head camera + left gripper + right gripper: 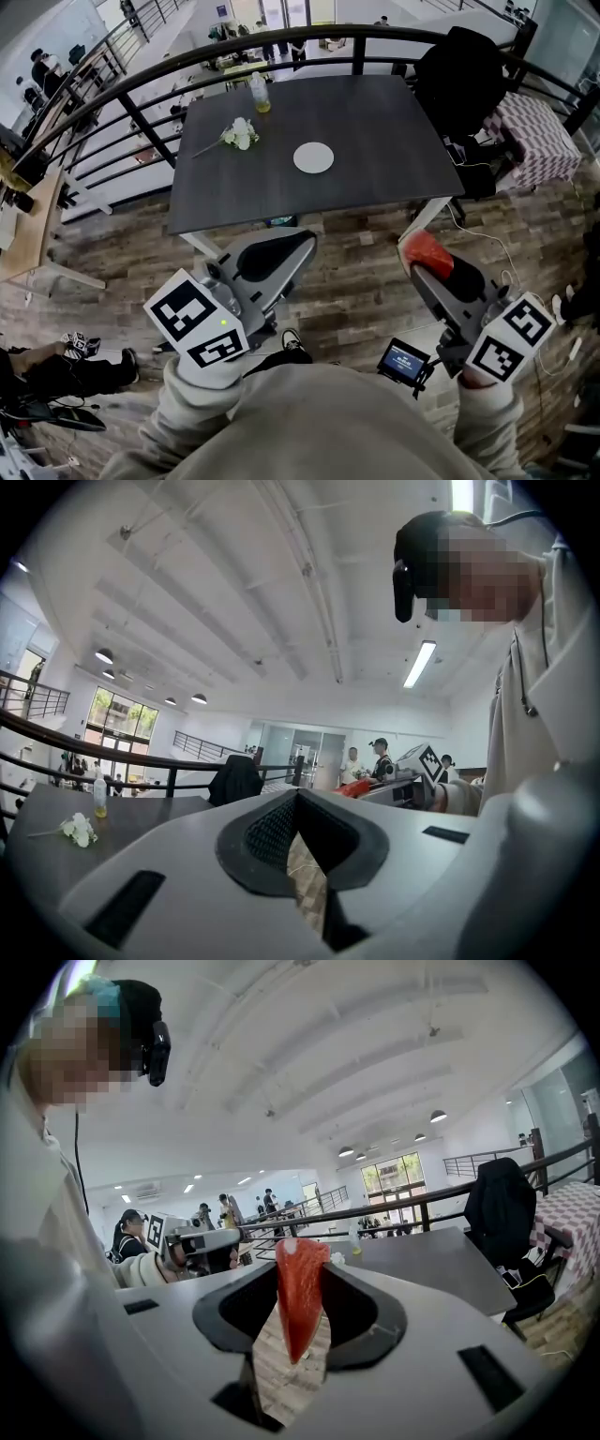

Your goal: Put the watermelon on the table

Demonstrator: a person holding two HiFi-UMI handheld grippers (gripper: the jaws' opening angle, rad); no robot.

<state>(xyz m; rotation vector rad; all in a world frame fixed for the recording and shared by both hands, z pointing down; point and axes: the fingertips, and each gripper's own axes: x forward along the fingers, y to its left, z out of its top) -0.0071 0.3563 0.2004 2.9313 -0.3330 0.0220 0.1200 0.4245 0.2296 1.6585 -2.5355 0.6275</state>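
The red, wedge-shaped watermelon slice (302, 1296) stands point down between the jaws of our right gripper (422, 257), which are closed on its two flat faces. It hangs over the pale wooden plank floor (361, 286), on the near right side of the dark grey rectangular table (394, 169) and not yet above it.

We judge the slice to be light but soft and possibly slick. A hard squeeze could crush it and a loose one could let it slide, so the broad flat sides near its thicker upper end look like the best hold. We cannot tell whether it is real fruit or a model.

Our left gripper (298, 803) is low on the near left, its jaws together at the tips with nothing between them.

On the table a small white round plate (313, 157) sits near the middle. A sprig of white flowers (240, 134) lies to its far left, and a clear bottle of yellow liquid (261, 94) stands at the far edge.
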